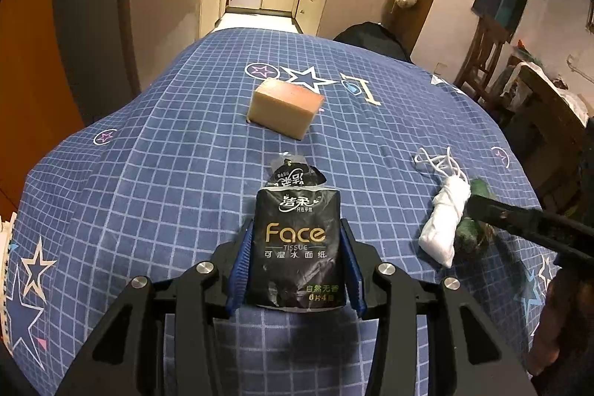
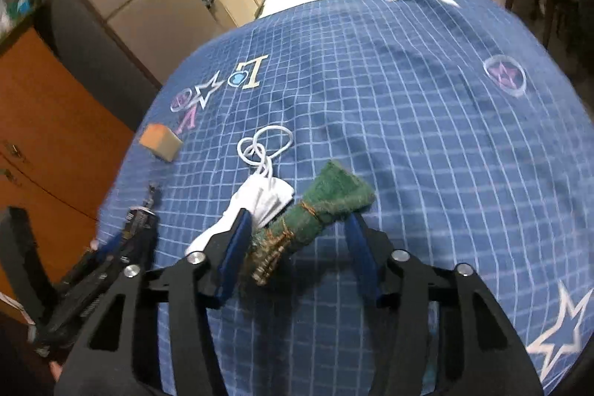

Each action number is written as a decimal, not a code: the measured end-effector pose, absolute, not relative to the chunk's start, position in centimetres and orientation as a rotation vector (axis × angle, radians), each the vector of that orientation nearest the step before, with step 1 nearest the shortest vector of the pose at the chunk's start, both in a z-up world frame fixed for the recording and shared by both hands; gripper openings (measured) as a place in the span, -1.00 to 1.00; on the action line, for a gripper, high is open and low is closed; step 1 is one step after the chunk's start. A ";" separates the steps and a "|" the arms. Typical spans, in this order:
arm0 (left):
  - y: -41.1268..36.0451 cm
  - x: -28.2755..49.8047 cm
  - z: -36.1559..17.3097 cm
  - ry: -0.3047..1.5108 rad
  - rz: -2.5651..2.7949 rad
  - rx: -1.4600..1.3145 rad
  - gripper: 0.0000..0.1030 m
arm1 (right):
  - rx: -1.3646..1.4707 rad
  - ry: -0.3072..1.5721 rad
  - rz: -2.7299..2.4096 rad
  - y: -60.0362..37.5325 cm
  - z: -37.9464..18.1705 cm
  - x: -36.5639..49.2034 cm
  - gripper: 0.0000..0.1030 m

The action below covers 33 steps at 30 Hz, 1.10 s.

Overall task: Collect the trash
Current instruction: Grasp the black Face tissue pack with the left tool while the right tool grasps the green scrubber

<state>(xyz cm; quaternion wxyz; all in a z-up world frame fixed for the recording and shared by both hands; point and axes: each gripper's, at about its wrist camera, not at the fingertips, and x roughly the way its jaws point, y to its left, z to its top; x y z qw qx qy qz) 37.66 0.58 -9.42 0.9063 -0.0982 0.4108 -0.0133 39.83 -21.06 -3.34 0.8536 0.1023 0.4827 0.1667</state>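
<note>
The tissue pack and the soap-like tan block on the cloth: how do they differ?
The tissue pack is black, glossy and printed; the tan block is plain and matte. The pack is a soft, crinkled wrapper; the block is a firm brick. The pack sits between the left gripper's fingers; the block lies free. Both rest on the blue checked cloth.

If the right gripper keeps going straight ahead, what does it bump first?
Probably the green scrub pad, already lying between the fingers of the right gripper. The white mask lies just beside it, to the left.
</note>
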 end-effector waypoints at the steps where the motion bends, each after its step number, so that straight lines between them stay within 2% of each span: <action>1: 0.5 37.6 -9.4 0.846 -0.028 -0.202 -0.14 | 0.173 1.003 0.347 -20.7 -3.3 39.7 -0.12; 3: 0.5 37.6 -9.6 0.843 -0.030 -0.197 -0.14 | 0.110 0.990 0.357 -20.4 -3.3 39.5 -0.24; 5: 0.6 37.4 -9.6 0.839 -0.034 -0.200 -0.14 | 0.103 0.993 0.379 -20.5 -3.4 39.2 -0.47; 14: 0.7 36.9 -9.7 0.831 -0.039 -0.215 -0.13 | 0.026 0.922 0.435 -21.9 -0.7 34.7 -0.74; 22: -0.4 35.8 -8.9 0.797 -0.063 -0.209 -0.16 | 0.000 0.806 0.401 -23.0 1.9 31.8 -0.76; 33: -4.6 31.1 -1.8 0.633 -0.124 -0.147 -0.16 | -0.002 0.699 0.337 -26.8 4.8 27.6 -0.76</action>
